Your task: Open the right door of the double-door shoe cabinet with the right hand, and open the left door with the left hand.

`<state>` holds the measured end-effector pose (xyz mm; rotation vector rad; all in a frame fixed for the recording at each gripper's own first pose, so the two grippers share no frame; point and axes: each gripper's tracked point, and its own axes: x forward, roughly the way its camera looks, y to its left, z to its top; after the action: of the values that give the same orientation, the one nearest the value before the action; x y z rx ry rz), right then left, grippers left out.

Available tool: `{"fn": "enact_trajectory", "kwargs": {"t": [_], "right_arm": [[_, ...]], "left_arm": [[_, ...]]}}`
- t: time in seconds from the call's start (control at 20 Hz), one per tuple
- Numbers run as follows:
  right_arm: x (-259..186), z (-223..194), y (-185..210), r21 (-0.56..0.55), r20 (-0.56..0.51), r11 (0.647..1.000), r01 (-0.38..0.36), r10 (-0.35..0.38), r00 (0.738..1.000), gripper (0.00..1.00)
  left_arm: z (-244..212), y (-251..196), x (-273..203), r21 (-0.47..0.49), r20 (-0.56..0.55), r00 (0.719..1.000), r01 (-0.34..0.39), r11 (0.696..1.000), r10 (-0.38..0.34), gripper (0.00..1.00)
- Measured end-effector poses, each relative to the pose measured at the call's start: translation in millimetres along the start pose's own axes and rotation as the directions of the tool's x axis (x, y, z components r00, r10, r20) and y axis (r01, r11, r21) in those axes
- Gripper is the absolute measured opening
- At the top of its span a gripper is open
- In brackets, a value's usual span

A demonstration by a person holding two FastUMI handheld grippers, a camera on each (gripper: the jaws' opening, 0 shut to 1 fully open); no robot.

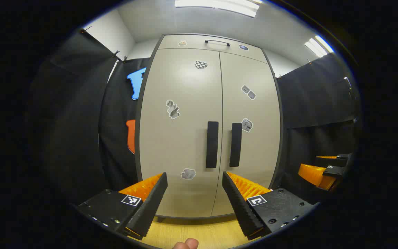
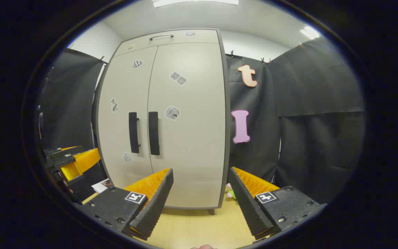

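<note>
A tall beige shoe cabinet with two doors stands ahead, both doors closed. Its left door handle and right door handle are dark vertical bars beside the centre seam. My left gripper is open, short of the cabinet and below the handles. At the right edge of the left gripper view is my right gripper, off to the cabinet's right. In the right gripper view the cabinet sits left of centre with its left handle and right handle. The right gripper is open, empty and away from the doors; the left gripper shows at left.
Black cloth walls flank the cabinet on both sides. A pale wooden floor runs up to the cabinet's base. A small drawer with a handle tops the cabinet. Small soft items lie on the floor at the cabinet's right corner.
</note>
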<state>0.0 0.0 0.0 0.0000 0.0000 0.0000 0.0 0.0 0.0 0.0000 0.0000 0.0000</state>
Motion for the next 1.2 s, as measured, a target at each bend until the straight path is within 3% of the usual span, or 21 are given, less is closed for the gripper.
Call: {"fn": "enact_trajectory", "kwargs": {"t": [0.8,1.2], "right_arm": [[2,-3,6,0.018,0.006,1.000,0.006,-0.007,1.000,1.00],[35,3,29,0.032,0.011,0.999,-0.032,0.032,0.999,1.00]], "left_arm": [[-3,6,4,0.008,0.008,1.000,-0.009,1.000,0.009,0.95],[-16,20,14,-0.032,-0.014,0.999,-0.039,0.999,0.039,0.95]]}}
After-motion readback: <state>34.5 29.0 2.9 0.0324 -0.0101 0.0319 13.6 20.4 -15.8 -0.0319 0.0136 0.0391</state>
